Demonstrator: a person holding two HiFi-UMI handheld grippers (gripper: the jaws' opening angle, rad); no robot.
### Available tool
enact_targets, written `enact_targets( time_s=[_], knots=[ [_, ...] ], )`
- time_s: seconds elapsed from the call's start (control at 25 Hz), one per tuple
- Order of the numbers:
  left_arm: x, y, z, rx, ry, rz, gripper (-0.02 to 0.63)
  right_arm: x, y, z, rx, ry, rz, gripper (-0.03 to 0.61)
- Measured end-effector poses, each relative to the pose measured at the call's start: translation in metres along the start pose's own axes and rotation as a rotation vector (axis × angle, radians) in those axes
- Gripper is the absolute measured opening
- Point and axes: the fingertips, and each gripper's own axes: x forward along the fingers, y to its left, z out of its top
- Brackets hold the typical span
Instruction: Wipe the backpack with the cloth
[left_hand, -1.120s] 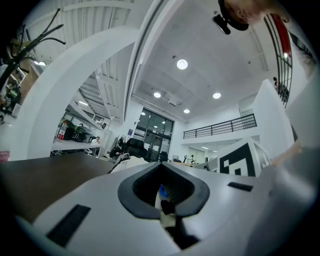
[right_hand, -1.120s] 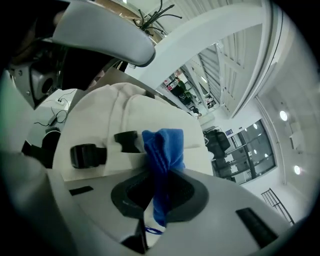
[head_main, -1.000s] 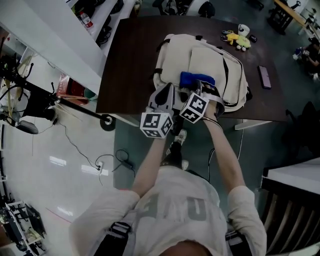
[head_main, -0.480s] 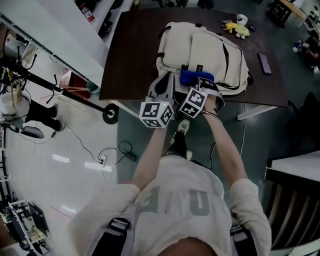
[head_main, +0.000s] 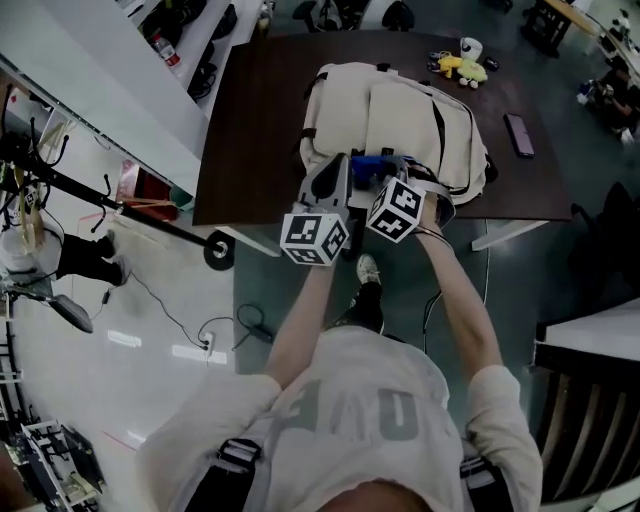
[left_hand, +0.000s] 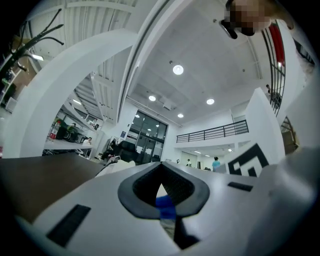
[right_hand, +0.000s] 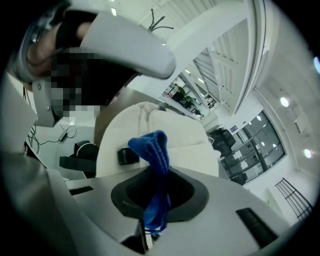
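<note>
The cloth (head_main: 372, 166) has slid back to the backpack's (head_main: 400, 110) near edge on the counter (head_main: 255, 120). The right gripper (right_hand: 156, 197) pinches it, while the left gripper (left_hand: 162, 197) is pressed together and empty (just alongside). The bag's length runs straight ahead, and the right gripper is nearer.

The backpack (head_main: 390, 100) lies on the middle of the desk (head_main: 250, 120). At its near edge the left tongs (head_main: 338, 170) and right tongs (head_main: 385, 175) sit side by side, each nipping the cloth (head_main: 368, 167). A phone (head_main: 518, 135) lies right of the backpack, and a soft toy (head_main: 458, 68) beyond it at the far right.
</note>
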Motion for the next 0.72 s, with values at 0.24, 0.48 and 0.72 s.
enact_targets(
  time_s=[0.24,0.48,0.72],
  knots=[
    [0.050,-0.011,-0.010,-0.029,0.006,-0.036,0.003,0.009,-0.120,-0.018,0.062,0.016,-0.124,0.041],
    [0.100,-0.025,-0.038,-0.026,0.063,-0.076,0.003,0.060,-0.219,-0.058,0.079,0.125,-0.186,0.042],
    [0.120,-0.013,-0.051,-0.025,0.087,-0.057,0.003,0.129,-0.237,-0.066,0.112,0.168,-0.132,0.043]
  ],
)
